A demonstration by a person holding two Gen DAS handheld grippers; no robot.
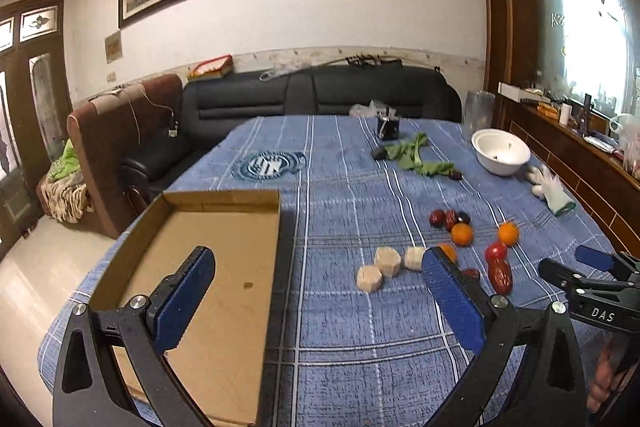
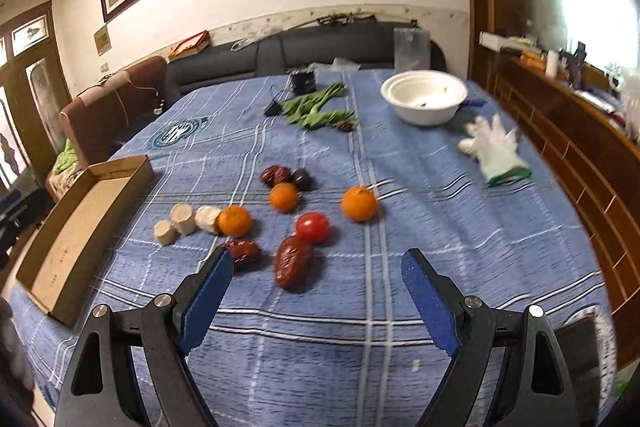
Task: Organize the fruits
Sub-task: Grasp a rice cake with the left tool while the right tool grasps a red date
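Fruit lies loose on the blue checked tablecloth [image 2: 360,339]: three oranges [image 2: 359,203], a red tomato [image 2: 313,227], wrinkled red dates [image 2: 294,261] and a dark plum [image 2: 302,179]. Beside them are three beige hexagonal pieces [image 2: 184,221]. An empty cardboard tray [image 1: 208,259] sits at the table's left edge. My left gripper [image 1: 320,287] is open, its left finger over the tray, nothing between the pads. My right gripper [image 2: 318,287] is open above the cloth just short of the dates, holding nothing. It also shows at the right edge of the left wrist view, right gripper [image 1: 572,263].
A white bowl [image 2: 424,97] stands at the far right, with a white glove [image 2: 496,151] in front of it. Green leaves [image 2: 316,107] and a small black box [image 2: 303,81] lie at the back. A dark sofa [image 1: 320,99] runs behind the table, a wooden cabinet [image 2: 580,155] to the right.
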